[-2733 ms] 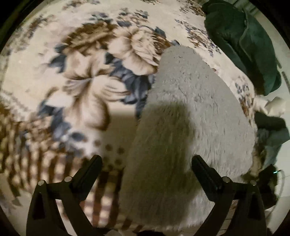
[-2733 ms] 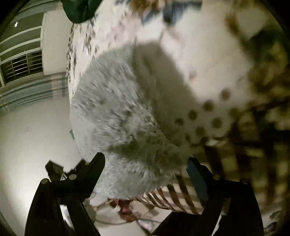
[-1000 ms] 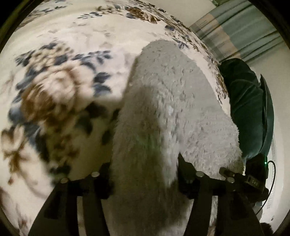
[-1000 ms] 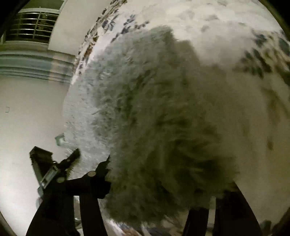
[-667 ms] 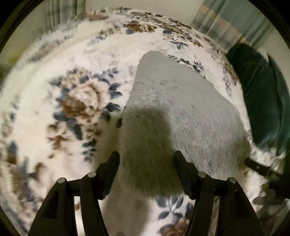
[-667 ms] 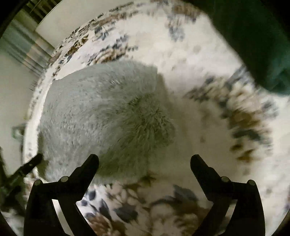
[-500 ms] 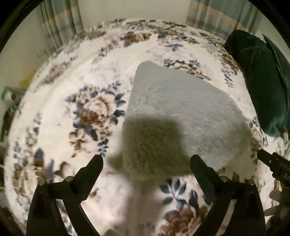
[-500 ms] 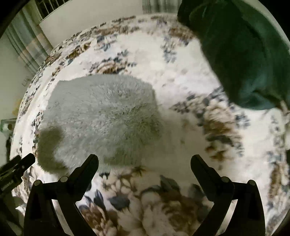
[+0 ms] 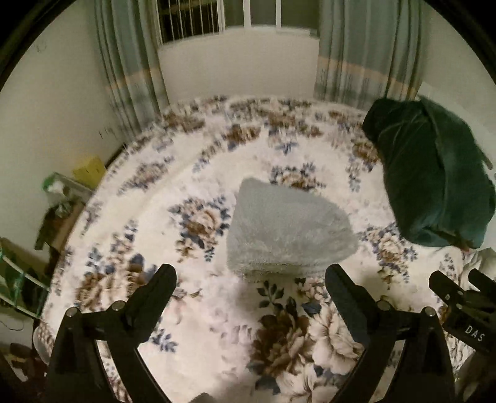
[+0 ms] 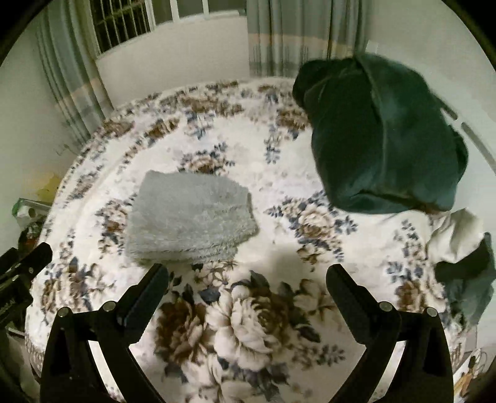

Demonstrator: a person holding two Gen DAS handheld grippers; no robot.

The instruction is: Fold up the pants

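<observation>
Both grippers had backed way off compared to a second before, when each was clamped into the fuzzy grey fabric; now neither touched anything. So the pants were sitting on the bed as a thick, squared-off stack, layers visible along the near edge, roughly mid-bed and a bit toward the left side in the right wrist view. Looked like a finished fold to me, just dropped where the last flap landed.

Left gripper hung above the bed just short of the stack's near edge, its fingers spread wide with nothing between them. Right gripper was the same deal, fingers spread and empty, hovering over the flower print with the stack off to its left. My guess is the wide spread was simply the release pose, pulled back so nothing snagged the pile and tugged a layer loose.

Further out: a dark green bundle lay near the bed's far right corner, well apart from the pants, and a white-and-teal heap hung at the right edge. Probably other laundry parked out of the folding zone. Curtains and a barred window sat behind the bed.
</observation>
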